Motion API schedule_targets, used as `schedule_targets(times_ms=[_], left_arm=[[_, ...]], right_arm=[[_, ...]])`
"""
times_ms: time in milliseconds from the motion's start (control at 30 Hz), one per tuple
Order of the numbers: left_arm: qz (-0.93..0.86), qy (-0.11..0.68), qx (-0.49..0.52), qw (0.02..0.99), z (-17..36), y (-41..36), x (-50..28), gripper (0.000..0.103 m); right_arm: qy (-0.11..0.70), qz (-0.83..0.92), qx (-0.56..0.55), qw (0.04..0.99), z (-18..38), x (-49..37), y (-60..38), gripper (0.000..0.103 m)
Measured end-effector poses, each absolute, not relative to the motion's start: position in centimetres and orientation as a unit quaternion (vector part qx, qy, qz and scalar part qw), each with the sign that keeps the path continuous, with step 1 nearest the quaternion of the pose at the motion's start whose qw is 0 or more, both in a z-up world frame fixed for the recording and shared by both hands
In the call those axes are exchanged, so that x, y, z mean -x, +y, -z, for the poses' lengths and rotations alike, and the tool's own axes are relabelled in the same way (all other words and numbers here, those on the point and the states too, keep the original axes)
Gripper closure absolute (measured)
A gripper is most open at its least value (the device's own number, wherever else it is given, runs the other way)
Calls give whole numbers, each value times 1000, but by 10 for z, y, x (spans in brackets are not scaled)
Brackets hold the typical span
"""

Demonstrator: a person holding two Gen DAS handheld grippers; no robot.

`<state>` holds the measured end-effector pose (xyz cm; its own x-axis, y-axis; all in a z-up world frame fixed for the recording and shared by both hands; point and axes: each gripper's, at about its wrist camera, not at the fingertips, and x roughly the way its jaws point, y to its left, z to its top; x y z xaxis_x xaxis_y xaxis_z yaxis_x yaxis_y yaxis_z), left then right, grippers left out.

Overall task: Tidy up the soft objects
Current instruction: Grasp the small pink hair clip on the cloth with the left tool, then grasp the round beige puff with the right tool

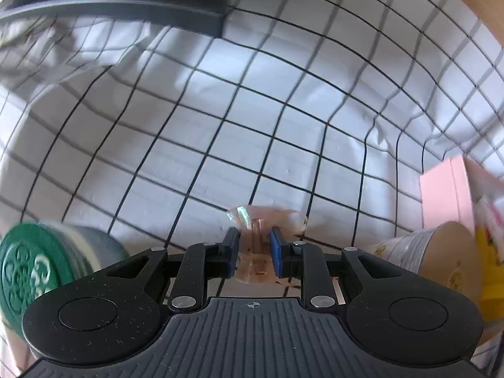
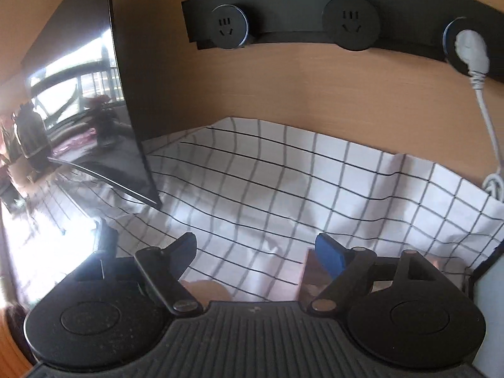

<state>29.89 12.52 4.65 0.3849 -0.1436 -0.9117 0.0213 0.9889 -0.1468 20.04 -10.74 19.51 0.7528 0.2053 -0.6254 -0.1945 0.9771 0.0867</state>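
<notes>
My left gripper [image 1: 253,250] is shut on a small clear-wrapped brownish soft packet [image 1: 256,242], held above the white checked tablecloth [image 1: 220,126]. The packet sticks out past the blue pads [image 1: 276,249]. My right gripper [image 2: 256,252] is open and empty, over the same checked cloth [image 2: 267,182] near the wooden back wall. A tan rounded object [image 2: 204,289] and a brown block [image 2: 312,271] show partly below its fingers; I cannot tell what they are.
A green-lidded jar [image 1: 28,271] lies at the left, a paper cup [image 1: 441,261], pink box [image 1: 444,195] and yellow packet [image 1: 488,267] at the right. A dark monitor [image 2: 104,100] stands left; a black socket strip [image 2: 346,15] with white plug [image 2: 472,50] is on the wall.
</notes>
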Motion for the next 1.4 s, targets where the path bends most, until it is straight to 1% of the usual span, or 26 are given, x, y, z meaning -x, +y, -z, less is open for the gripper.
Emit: schedule_targets(times_ms=[133,233,300,367,433,533,633,800,1000,1167,1267,1300,1333,1367,1400], left_arm=[[70,544,20,836,-47,119,-296,76],[96,523,-22,847,-46,115,-285,76],[112,502,-54,856,-44,112,-276,76],[120,485,-71,863,-43,111,-270,76],[136,483,-57,863,-43,116,-266,88],[177,490,-15,853,-43,130,-259,90],[192,475,-26,858,-54,135,-245,90],[210,471,-27,857,-64,145,-228,90],[230,481,-21,846,-63,150,-214,90],[245,489,-26,837,-58,154,-205,90],[252,494,-29,832,-53,154,-202,90],[254,495,-29,830,-52,155,-201,90],[257,496,-28,829,-50,155,-201,90],[258,496,-27,829,-49,156,-200,90],[257,497,-26,829,-48,157,-200,90]], right_arm=[[295,-99,58,949,-184,-177,-96,20],[278,-102,77,952,-174,-149,-89,20],[287,-117,65,949,-166,-131,-88,20],[312,-153,52,936,-154,-117,-83,16],[338,-171,58,924,-137,-107,-74,16],[374,-176,66,908,-110,-98,-63,15],[395,-174,31,901,-94,-98,-65,16],[425,-170,-60,887,-69,-115,-70,15],[451,-143,-70,878,-38,-124,-54,15],[462,-152,-124,865,-26,-129,-53,15],[459,-147,-139,865,-22,-129,-48,13],[460,-149,-141,864,-22,-130,-47,14],[461,-151,-144,863,-23,-129,-46,18],[459,-154,-147,863,-25,-128,-46,26],[455,-156,-147,864,-30,-126,-47,31]])
